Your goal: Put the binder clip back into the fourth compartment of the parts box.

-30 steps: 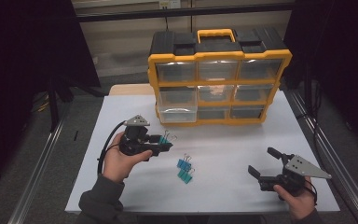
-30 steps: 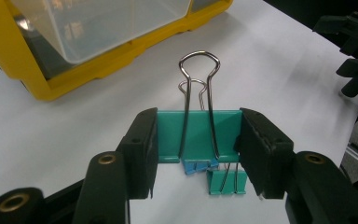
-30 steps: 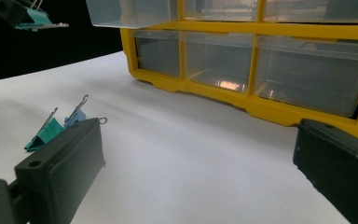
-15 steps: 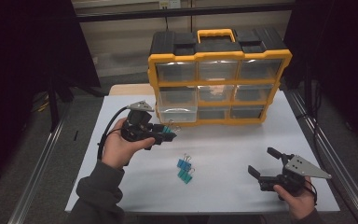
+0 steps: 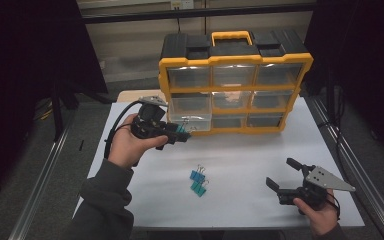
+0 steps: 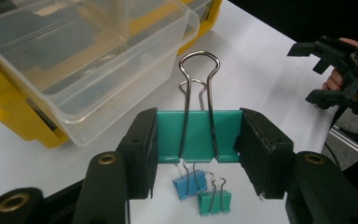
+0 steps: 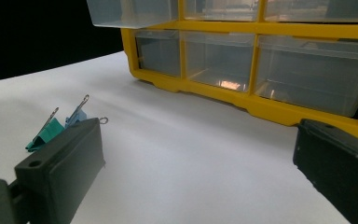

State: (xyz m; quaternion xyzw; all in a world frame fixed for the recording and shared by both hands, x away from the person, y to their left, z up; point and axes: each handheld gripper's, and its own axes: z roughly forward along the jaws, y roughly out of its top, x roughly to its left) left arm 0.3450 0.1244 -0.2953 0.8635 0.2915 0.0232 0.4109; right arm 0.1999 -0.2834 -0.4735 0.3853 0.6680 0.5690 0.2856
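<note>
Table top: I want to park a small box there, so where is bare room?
Free: the white table between the organizer and right gripper, and the right strip beside it. Crowded: near the two loose clips and the open drawer by the left gripper.

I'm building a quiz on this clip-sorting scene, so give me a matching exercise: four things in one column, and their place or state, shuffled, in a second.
Things:
1. green binder clip
2. pulled-out clear drawer
3. right gripper
4. blue binder clip

Places or states:
A. lying on the white table beside another clip
B. jaws open, nothing between them
C. clamped in the left gripper, lifted off the table
D. sticking out of the yellow organizer

Pairs: 1-C, 2-D, 3-B, 4-A
</note>
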